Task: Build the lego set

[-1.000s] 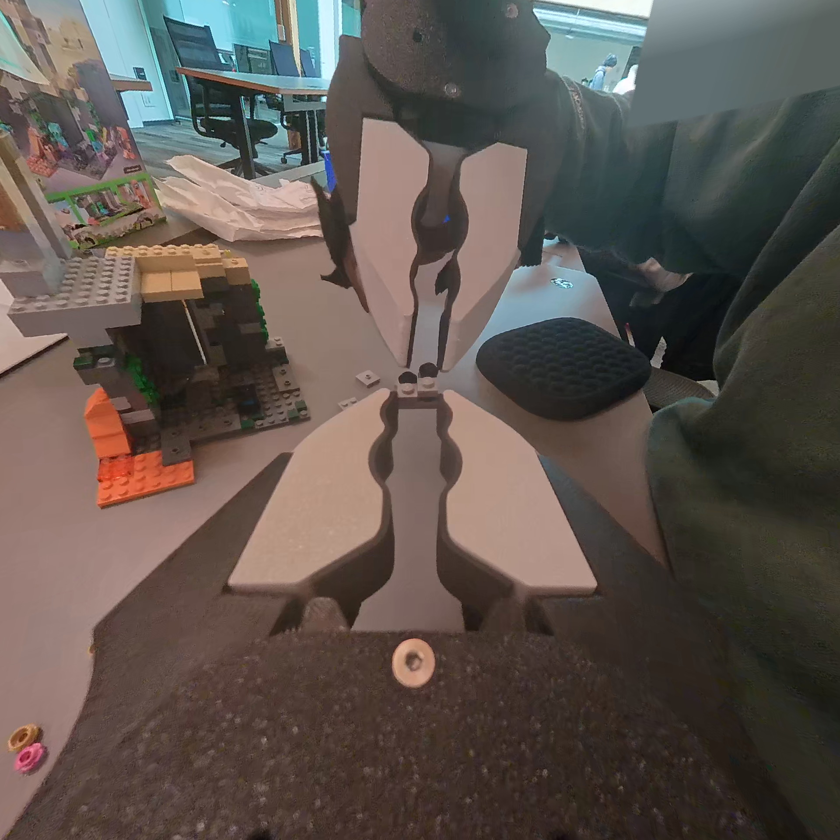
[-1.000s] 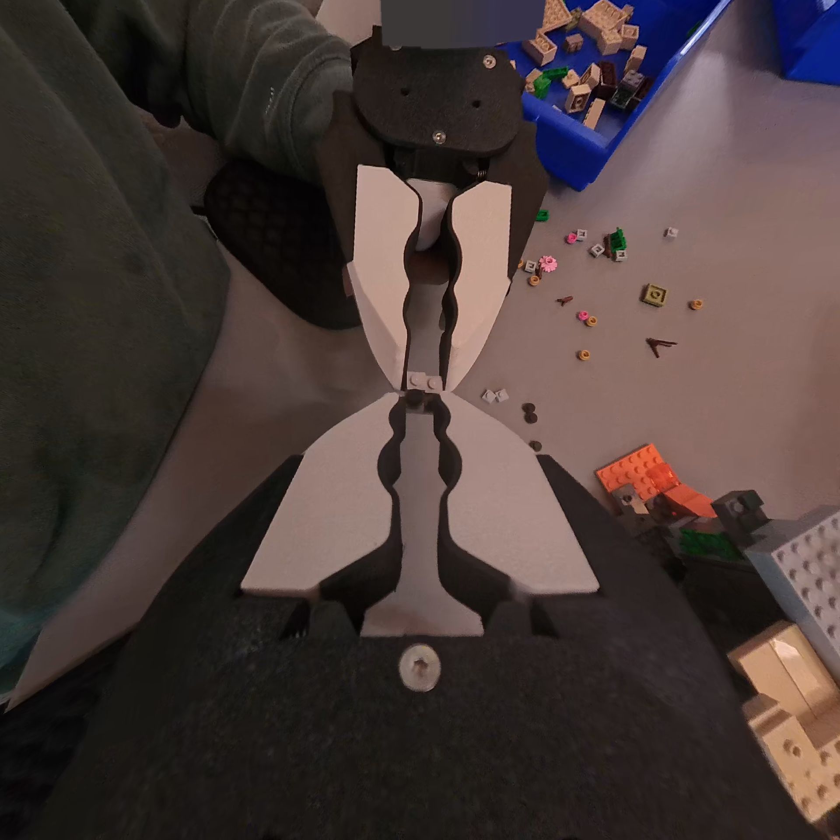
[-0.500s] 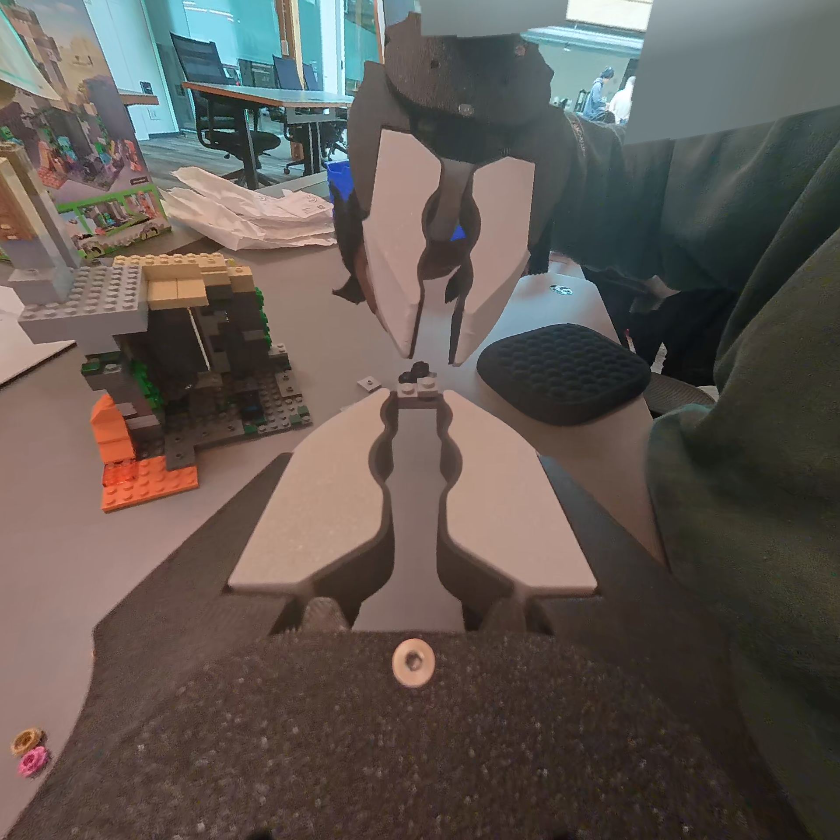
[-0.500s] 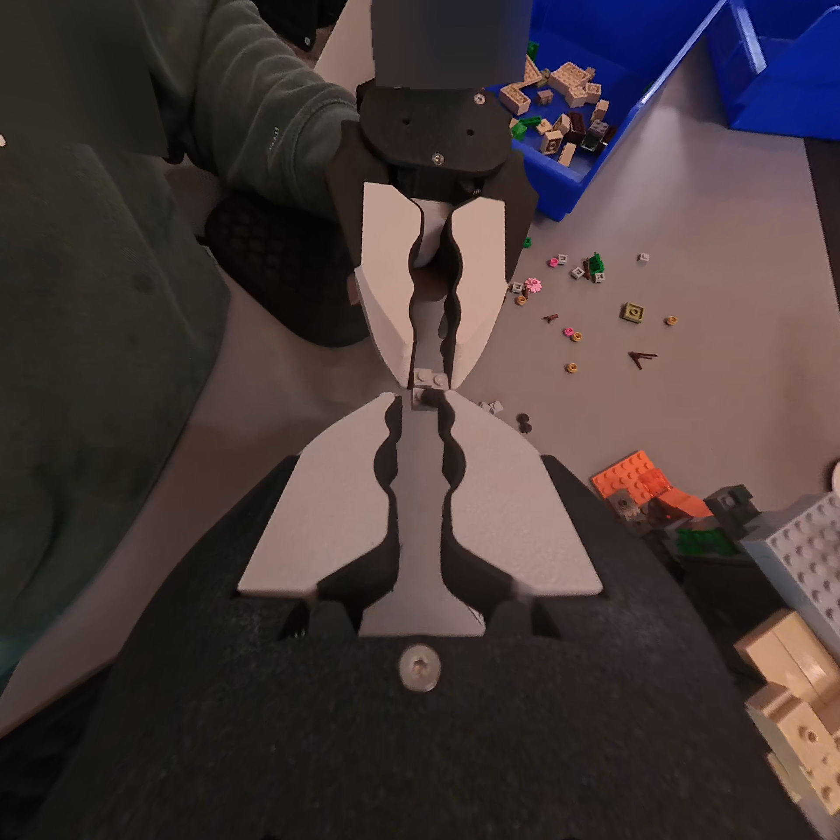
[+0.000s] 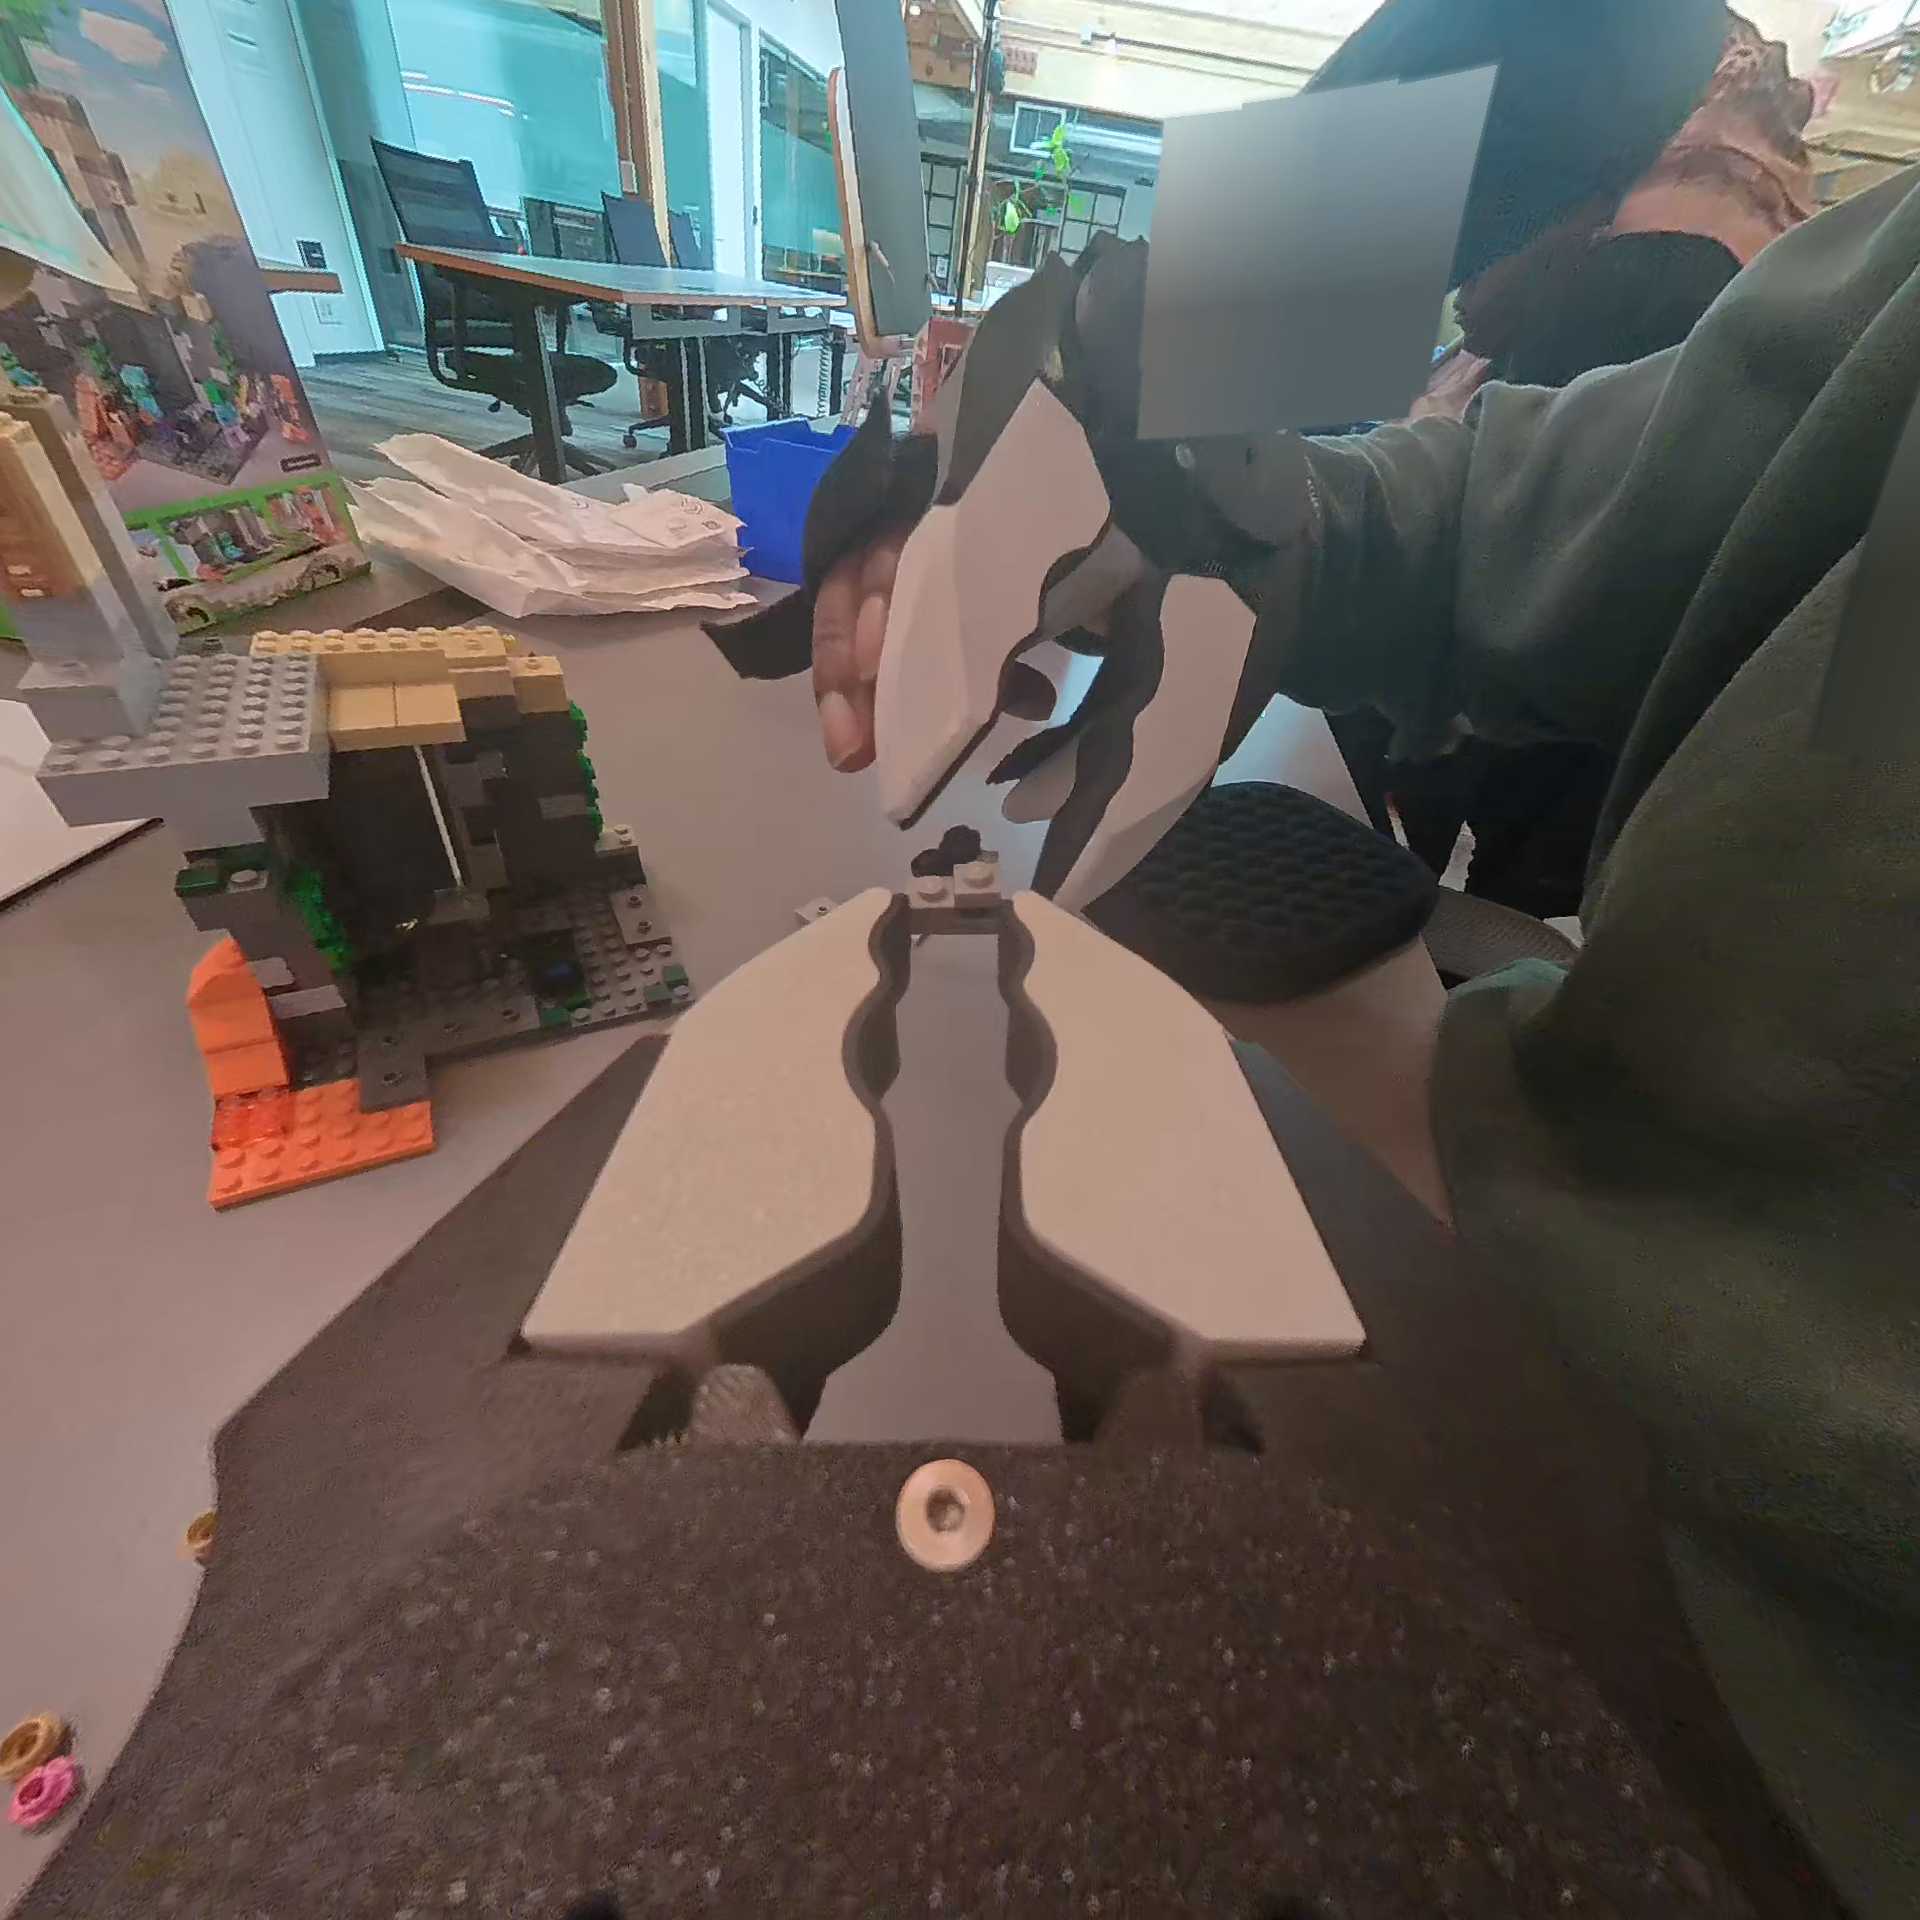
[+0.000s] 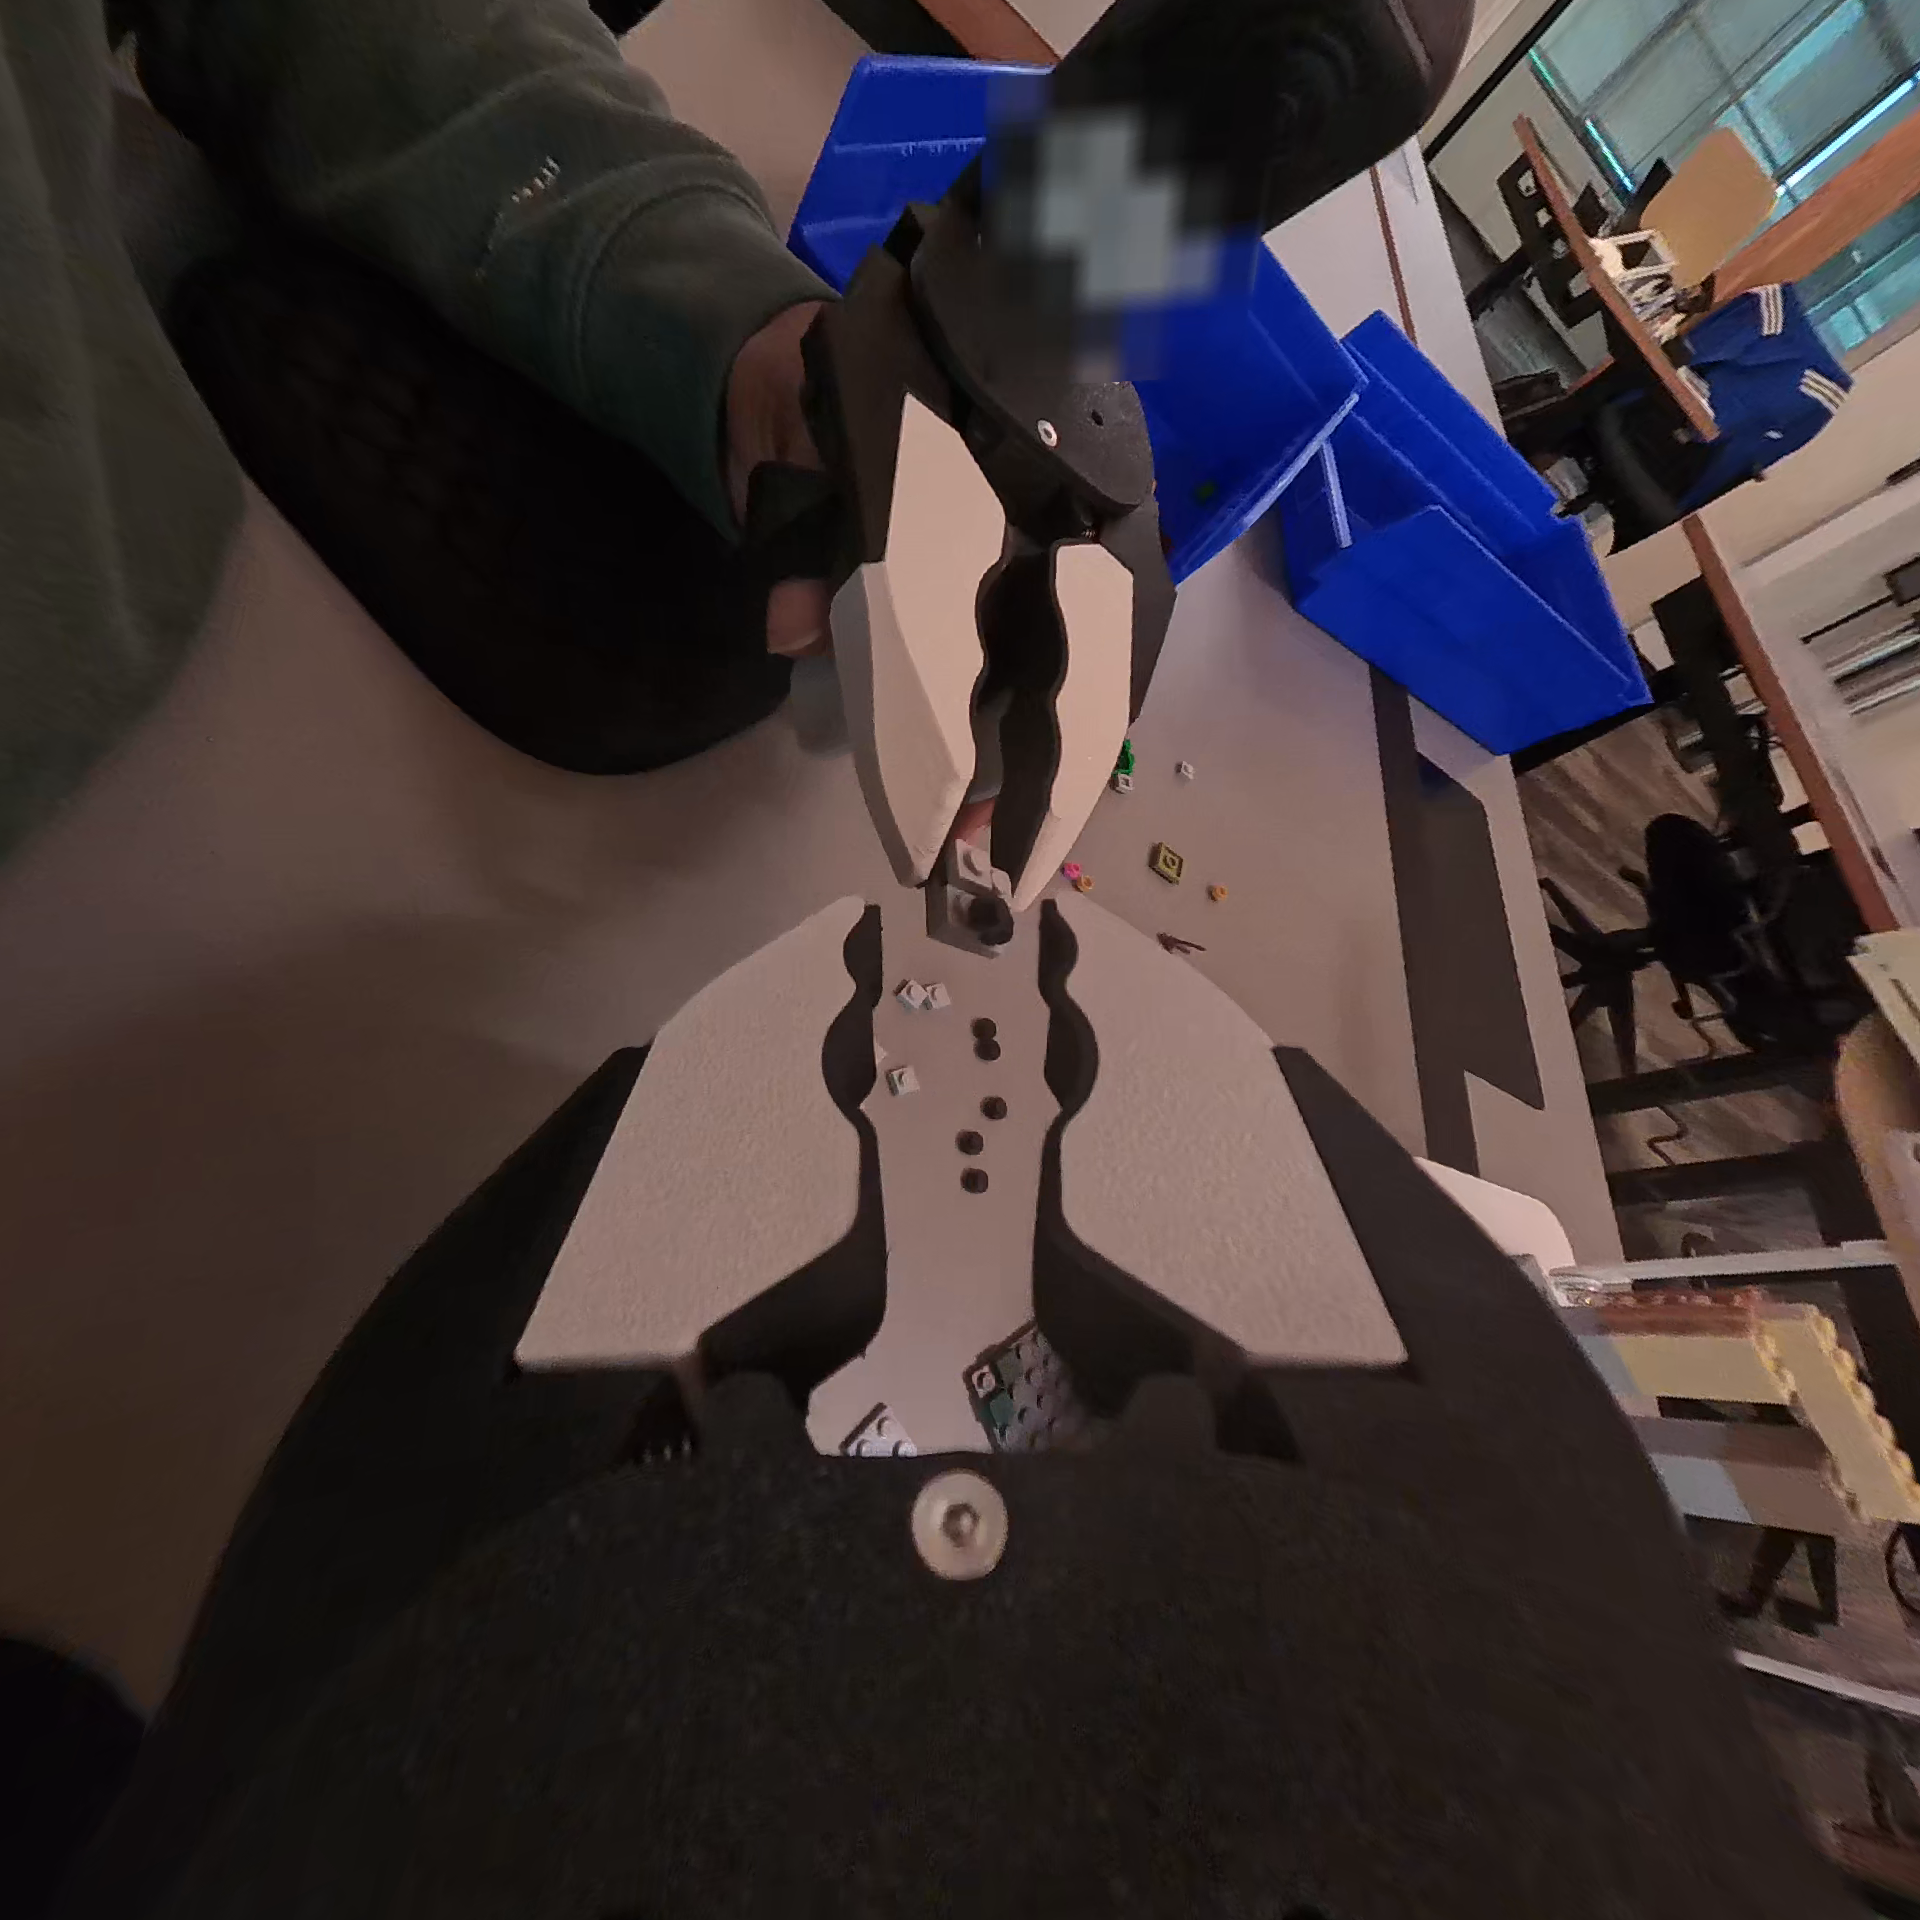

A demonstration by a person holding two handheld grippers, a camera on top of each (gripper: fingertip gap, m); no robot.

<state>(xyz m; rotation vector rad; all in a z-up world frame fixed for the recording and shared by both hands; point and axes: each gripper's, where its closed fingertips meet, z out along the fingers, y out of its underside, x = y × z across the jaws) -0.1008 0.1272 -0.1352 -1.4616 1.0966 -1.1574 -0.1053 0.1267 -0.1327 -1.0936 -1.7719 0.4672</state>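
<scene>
- Left wrist view looks level along its tool [image 5: 954,902], close, partly built model [image 5: 364,862] left of it.
- Right wrist view tilts down at the surface [image 6: 1226,831]; both share the small grey piece [image 6: 971,902].

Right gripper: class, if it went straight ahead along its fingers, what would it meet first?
Probably the small grey brick assembly pinched by the left gripper, just beyond the open right gripper. In the left wrist view they seem slightly apart, so depth is uncertain.
</scene>
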